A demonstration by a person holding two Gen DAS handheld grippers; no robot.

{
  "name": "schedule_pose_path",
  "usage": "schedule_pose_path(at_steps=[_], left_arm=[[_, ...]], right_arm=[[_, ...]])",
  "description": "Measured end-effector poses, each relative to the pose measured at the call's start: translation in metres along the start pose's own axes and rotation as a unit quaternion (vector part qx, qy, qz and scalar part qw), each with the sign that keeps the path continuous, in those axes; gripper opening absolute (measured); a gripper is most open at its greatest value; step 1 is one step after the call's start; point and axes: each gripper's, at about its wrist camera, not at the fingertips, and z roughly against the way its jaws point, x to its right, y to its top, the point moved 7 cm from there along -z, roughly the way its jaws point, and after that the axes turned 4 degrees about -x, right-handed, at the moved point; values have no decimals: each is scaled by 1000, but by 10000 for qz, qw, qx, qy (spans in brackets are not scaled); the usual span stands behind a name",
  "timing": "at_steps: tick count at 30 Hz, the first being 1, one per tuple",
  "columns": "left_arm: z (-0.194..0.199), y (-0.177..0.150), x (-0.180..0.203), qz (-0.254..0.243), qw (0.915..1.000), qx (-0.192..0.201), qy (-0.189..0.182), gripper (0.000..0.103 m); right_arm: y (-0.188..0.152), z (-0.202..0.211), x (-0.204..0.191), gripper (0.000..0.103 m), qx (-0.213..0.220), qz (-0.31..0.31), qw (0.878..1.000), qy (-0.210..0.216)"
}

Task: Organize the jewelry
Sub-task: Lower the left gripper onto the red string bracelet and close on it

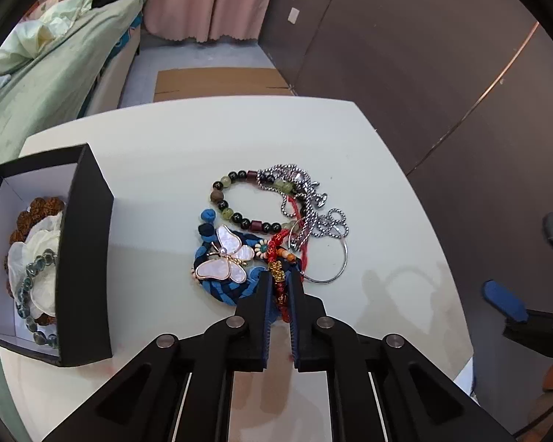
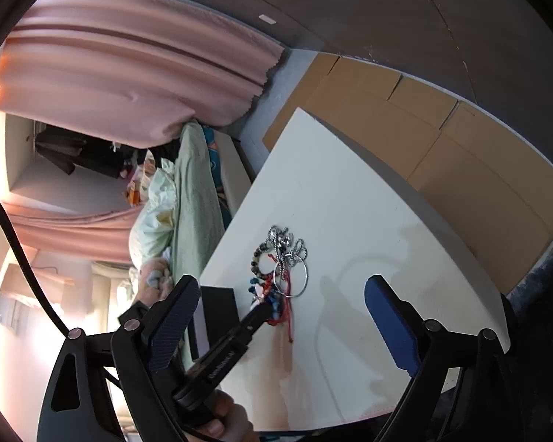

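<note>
1. The left gripper (image 1: 280, 287) sat low in the centre of the left wrist frame, its fingers nearly closed around a red cord bracelet (image 1: 279, 280) with gold charms.
2. The bracelet lay at the near edge of a jewelry pile on the white table (image 1: 166, 169), touching a blue braided bracelet (image 1: 225, 287) topped by a pearly butterfly brooch (image 1: 225, 259).
3. Behind them lay a dark beaded bracelet (image 1: 236, 199), a silver chain (image 1: 298, 191) and a thin silver hoop (image 1: 335, 265), tangled together.
4. A black box (image 1: 84, 250) at the left edge held bead bracelets on pale tissue.
5. The right gripper (image 2: 280, 316) hung wide apart and empty at the bottom of the right wrist frame, well short of the pile.
</note>
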Motion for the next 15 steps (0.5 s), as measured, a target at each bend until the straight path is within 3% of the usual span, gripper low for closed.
schedule_pose_path(at_steps=[6,15], left_arm=[[23,9,-1,43,9994,272,-217,7],[59,21,-7,162,9958,674,-605,7]], right_arm=[[-4,-9,2,91,-124,56,9999,-90],[-12,-35,0,83,-429,169,9985,-294]])
